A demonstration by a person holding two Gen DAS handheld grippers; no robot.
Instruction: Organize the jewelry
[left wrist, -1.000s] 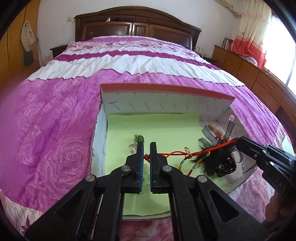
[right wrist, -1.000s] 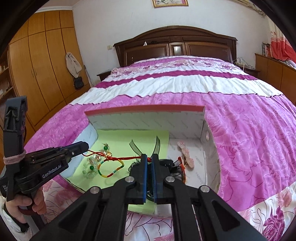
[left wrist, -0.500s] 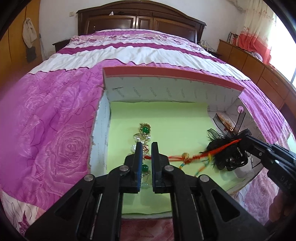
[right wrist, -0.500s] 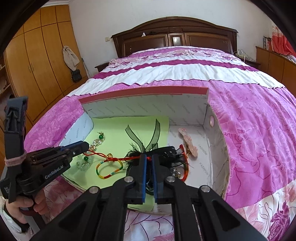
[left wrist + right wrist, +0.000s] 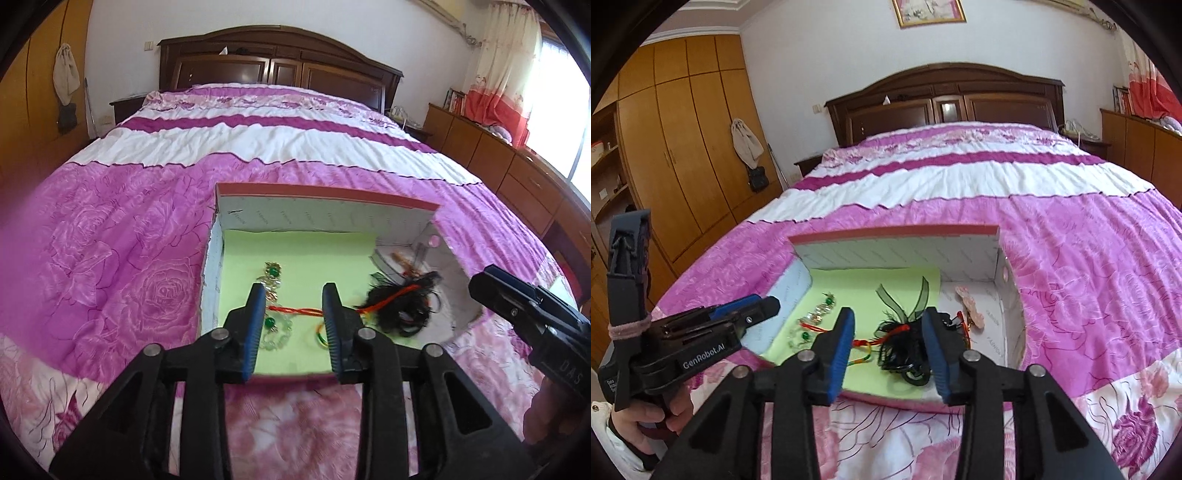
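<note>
Both tongs let go above the open jewelry box on the pink bedspread.

From left to right in the shallow white cardboard box with the red rim: a bead-and-crystal bracelet with green stones lies on the pale green paper liner; a twisted red cord with a rainbow loop runs from it to a black feathered, ribboned hair ornament; a pink hair clip rests on the white floor at the right. The left gripper, jaws just opened and partly apart, holds nothing; the cord lies below the gap. The right gripper, likewise just opened wider, is empty over the feathers. The cord looks light, limp and snag-prone; it is probably best pinched near its knot, clear of the fragile beads and feathers.
</note>
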